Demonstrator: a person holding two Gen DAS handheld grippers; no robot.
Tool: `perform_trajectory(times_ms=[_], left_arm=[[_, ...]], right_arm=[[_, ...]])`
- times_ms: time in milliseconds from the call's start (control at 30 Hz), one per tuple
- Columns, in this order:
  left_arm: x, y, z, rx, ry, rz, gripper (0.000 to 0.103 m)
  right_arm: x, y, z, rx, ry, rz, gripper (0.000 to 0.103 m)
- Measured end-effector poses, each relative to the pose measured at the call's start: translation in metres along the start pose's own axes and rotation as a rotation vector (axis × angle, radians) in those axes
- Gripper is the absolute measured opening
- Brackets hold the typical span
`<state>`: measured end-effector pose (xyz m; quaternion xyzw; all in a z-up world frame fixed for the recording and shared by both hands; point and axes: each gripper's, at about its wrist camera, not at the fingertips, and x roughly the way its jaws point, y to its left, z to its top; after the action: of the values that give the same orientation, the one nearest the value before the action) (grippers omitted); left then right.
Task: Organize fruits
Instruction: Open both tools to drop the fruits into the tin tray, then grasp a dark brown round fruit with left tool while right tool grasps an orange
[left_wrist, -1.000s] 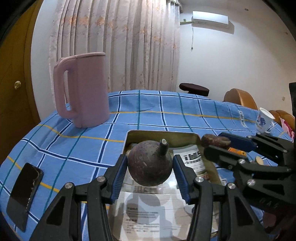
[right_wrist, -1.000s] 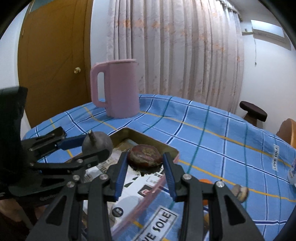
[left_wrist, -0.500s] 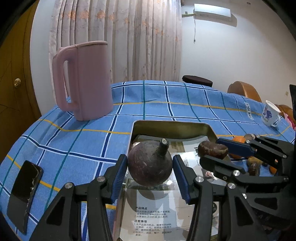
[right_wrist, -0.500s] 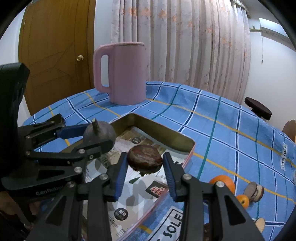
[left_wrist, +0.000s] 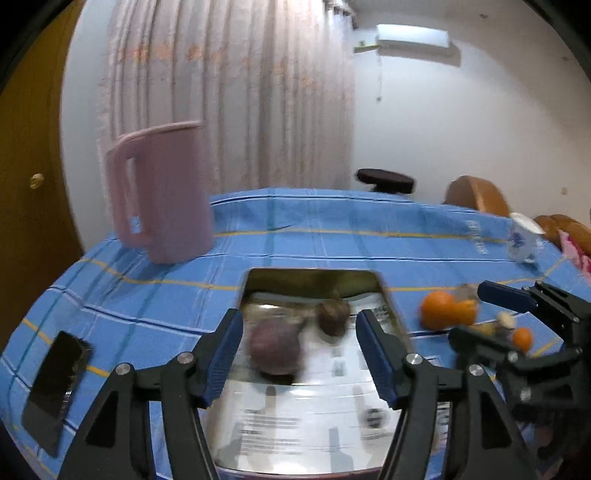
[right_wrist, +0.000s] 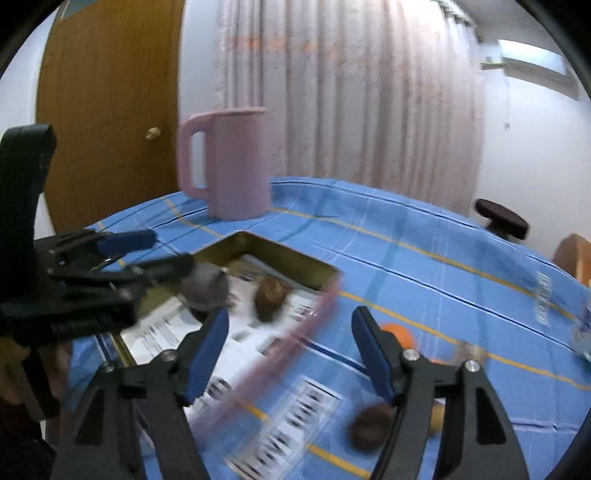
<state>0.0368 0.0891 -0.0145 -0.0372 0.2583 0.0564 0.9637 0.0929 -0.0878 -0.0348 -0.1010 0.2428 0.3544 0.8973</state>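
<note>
A round purple fruit with a stem (left_wrist: 275, 347) lies in the paper-lined tray (left_wrist: 310, 275), blurred, with a smaller brown fruit (left_wrist: 332, 318) just behind it. My left gripper (left_wrist: 299, 354) is open and empty above them. The right wrist view shows both fruits in the tray: the purple one (right_wrist: 207, 288) and the brown one (right_wrist: 271, 297). My right gripper (right_wrist: 290, 350) is open and empty over the tray's right rim (right_wrist: 295, 343). An orange (left_wrist: 437, 309) and small fruits lie on the cloth to the right.
A pink jug (left_wrist: 162, 195) stands at the back left of the blue checked tablecloth (left_wrist: 332, 229). A black phone (left_wrist: 55, 384) lies at the left edge. A white cup (left_wrist: 522, 240) stands at the far right. Another brown fruit (right_wrist: 369, 424) lies near my right gripper.
Both grippers have opened and let go of their fruits, which now lie in the tray. Both grippers have pulled back, and the right one has swung right.
</note>
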Motion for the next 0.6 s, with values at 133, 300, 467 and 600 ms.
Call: perform_trajectory(times_ms=[133, 300, 467, 600], left_arm=[[0.002, -0.043, -0.002, 0.055, 0.018, -0.086, 0.066], [0.012, -0.089, -0.008, 0.109, 0.063, -0.158, 0.066], [0.027, -0.12, -0.015, 0.152, 0.115, -0.184, 0.066], [0.042, -0.138, -0.02, 0.179, 0.167, -0.191, 0.066]], right_arm=[[-0.029, -0.043, -0.018, 0.053, 0.023, -0.14, 0.072], [-0.046, -0.088, -0.044, 0.133, 0.087, -0.257, 0.072], [-0.038, -0.107, -0.056, 0.189, 0.167, -0.235, 0.068], [-0.029, -0.11, -0.059, 0.197, 0.215, -0.216, 0.062]])
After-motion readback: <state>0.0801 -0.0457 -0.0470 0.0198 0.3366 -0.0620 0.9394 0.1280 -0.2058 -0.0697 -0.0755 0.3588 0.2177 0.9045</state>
